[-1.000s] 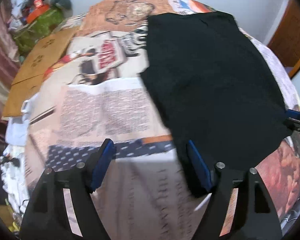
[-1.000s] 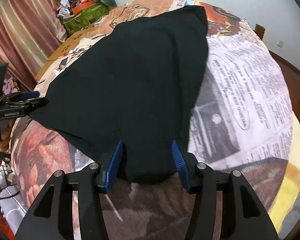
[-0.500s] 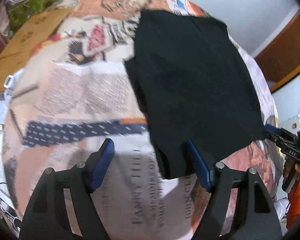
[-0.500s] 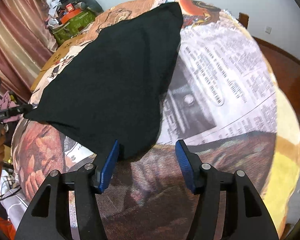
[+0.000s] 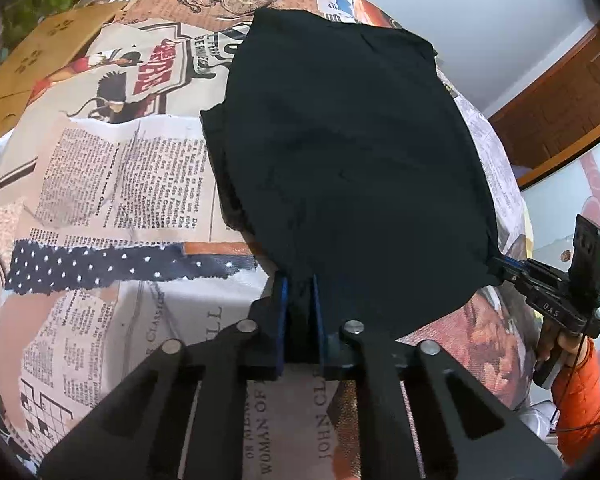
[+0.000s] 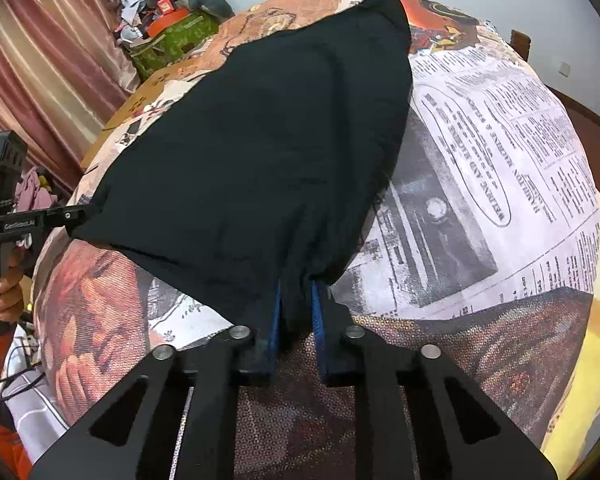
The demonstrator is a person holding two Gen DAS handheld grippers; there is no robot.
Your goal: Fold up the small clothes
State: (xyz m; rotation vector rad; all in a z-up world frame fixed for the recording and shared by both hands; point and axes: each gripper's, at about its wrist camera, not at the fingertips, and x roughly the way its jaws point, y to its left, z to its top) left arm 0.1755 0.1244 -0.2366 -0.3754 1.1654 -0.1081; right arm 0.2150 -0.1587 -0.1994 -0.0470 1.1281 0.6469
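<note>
A black garment lies spread flat on the newspaper-print tablecloth. My left gripper has its blue pads closing on the garment's near left corner, with black cloth pinched between them. In the right wrist view the same garment runs away from my right gripper, whose jaws are closing on the near right corner, cloth bunched between the pads. Each gripper also shows in the other's view: the right gripper at the cloth's right corner, the left gripper at its left corner.
Flat cardboard lies at the table's far left. A green bag with clutter on it stands beyond the table by a striped curtain. A wooden door is at the right. An orange sleeve holds the right gripper's handle.
Both grippers' jaws, wide apart in the earlier frames, have come together on the garment's near corners. The left gripper has turned toward the garment.
</note>
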